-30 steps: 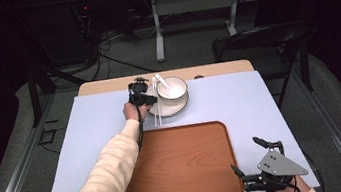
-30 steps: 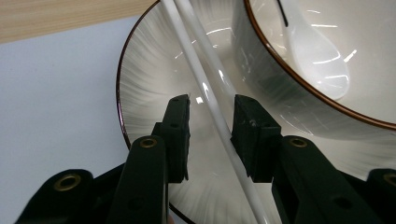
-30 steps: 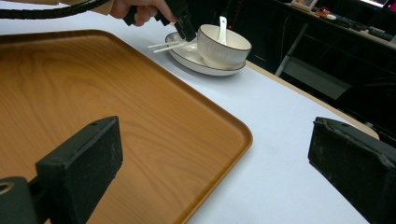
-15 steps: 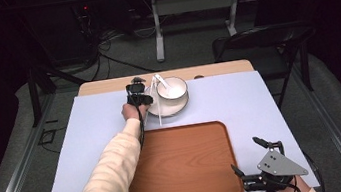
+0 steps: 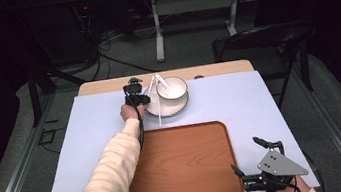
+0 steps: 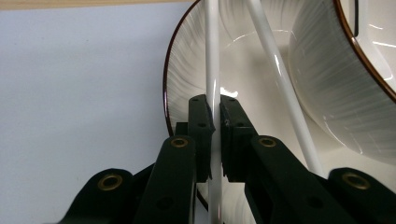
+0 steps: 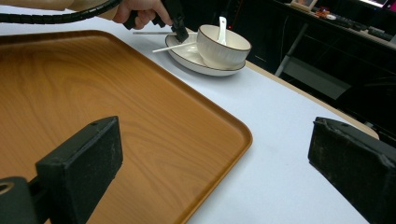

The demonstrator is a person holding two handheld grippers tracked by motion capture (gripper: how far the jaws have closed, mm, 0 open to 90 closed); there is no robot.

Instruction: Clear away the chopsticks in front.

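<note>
Chopstick pinched by left tool, close-up, spoon in bowl

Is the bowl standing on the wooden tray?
No, the bowl stands on a white plate on the table sheet, beyond the far edge of the wooden tray.

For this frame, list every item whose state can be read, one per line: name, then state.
left gripper: jaws just closed, shut on one chopstick
held chopstick: clamped, lying across the plate rim
second chopstick: free, resting on the plate
plate: on the table, carrying the bowl
bowl: upright, spoon inside
spoon: leaning in the bowl
tray: empty
right gripper: open, holding nothing
</note>
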